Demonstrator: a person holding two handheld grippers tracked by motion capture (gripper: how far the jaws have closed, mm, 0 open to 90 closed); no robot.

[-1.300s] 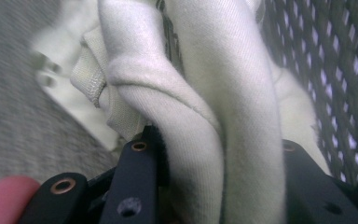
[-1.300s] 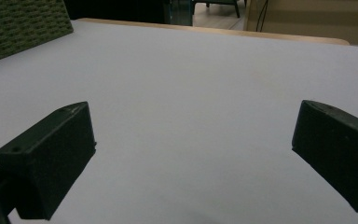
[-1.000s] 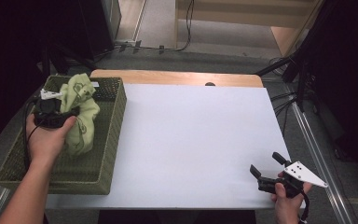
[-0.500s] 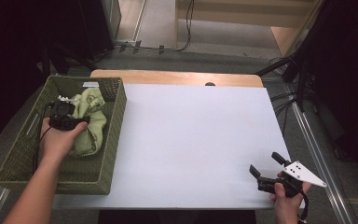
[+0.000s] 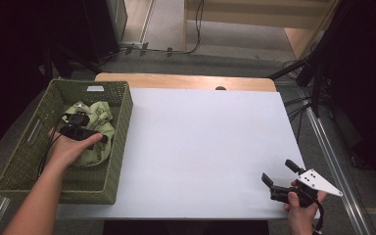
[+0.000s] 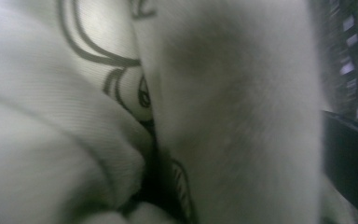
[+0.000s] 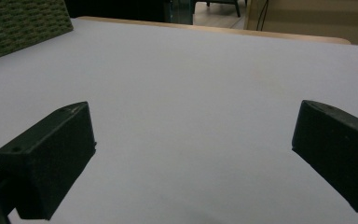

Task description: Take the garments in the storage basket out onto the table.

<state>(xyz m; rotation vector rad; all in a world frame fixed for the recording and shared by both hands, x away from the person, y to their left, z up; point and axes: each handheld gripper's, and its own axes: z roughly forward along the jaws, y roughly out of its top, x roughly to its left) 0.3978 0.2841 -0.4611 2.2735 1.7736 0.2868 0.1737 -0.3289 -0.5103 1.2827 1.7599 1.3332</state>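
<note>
A white counter (image 5: 200, 147) with a bare wooden strip along its far edge fills the middle of the high view, ringed by dark floor, black stands and loose cables at the upper part of the frame. At the left edge of the counter sits a green woven basket (image 5: 115, 142), and inside it lies a crumpled pale green cloth (image 5: 95, 115) printed with dark line markings.

The person's left hand reaches into the basket from the lower left of the frame, holding the left gripper (image 5: 78, 120) down on top of the cloth. Its jaws have just been opening and now stand released. In the left gripper view the cloth (image 6: 223, 116) bulges up between the jaws as a thick fold pressed close to the lens, with the dark weave of the basket wall (image 6: 354, 60) at the upper right of that frame; whether the pads touch the fabric cannot be told from the blur.

At the lower right of the high view the right hand rests the right gripper (image 5: 280, 176), topped by its grey three-cornered plate, near the counter's front edge, well apart from the basket. In the right gripper view its two black jaws stand wide apart over bare white counter (image 7: 191, 93) with nothing between them, and a corner of the basket (image 7: 18, 23) shows at the upper left.
</note>
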